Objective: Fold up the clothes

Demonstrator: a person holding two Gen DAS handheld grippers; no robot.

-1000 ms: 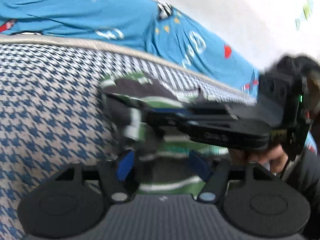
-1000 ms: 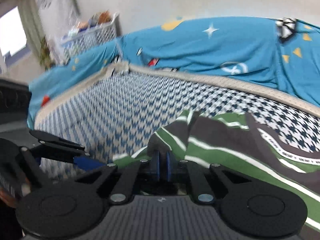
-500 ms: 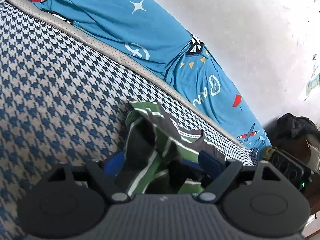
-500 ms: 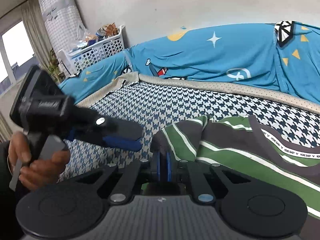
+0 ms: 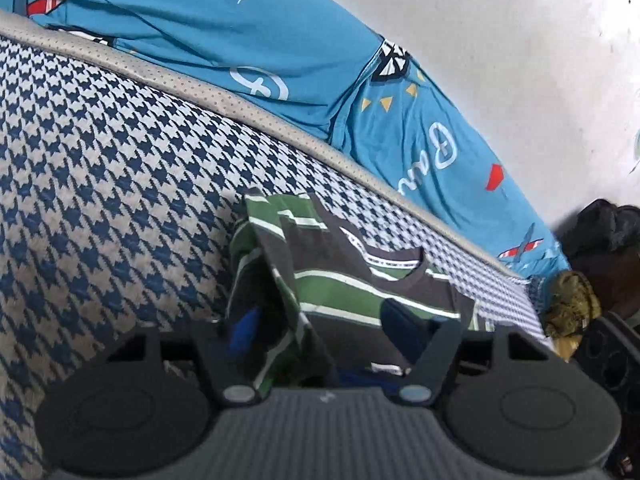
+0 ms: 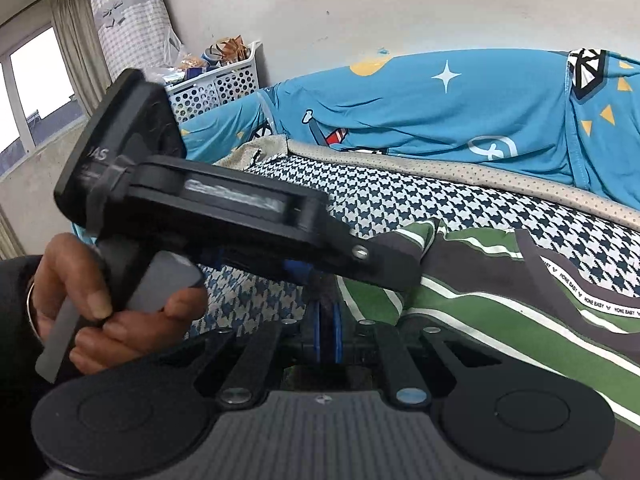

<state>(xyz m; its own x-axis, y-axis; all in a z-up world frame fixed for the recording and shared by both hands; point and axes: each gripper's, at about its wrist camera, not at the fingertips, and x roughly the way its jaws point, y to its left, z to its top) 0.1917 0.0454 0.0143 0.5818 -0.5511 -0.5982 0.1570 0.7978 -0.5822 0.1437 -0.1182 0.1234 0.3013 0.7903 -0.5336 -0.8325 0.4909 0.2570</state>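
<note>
A green, grey and white striped shirt (image 5: 352, 280) lies on the houndstooth bed cover (image 5: 100, 184). My left gripper (image 5: 324, 332) is open, its blue pads on either side of a raised fold of the shirt. In the right wrist view the shirt (image 6: 500, 304) spreads to the right. My right gripper (image 6: 326, 332) is shut on the shirt's edge, lifting it slightly. The left gripper's body (image 6: 224, 216) crosses the right wrist view, its finger over the shirt's left edge.
A blue patterned quilt (image 5: 248, 48) is bunched along the wall behind the bed. A white laundry basket (image 6: 216, 88) stands by the curtain and window at left. Dark clothing (image 5: 600, 232) is heaped at the bed's far right.
The left gripper has come in over the shirt's left edge, close to the right gripper, and a fold of cloth now stands between its open fingers. The right gripper stays shut on the shirt.
</note>
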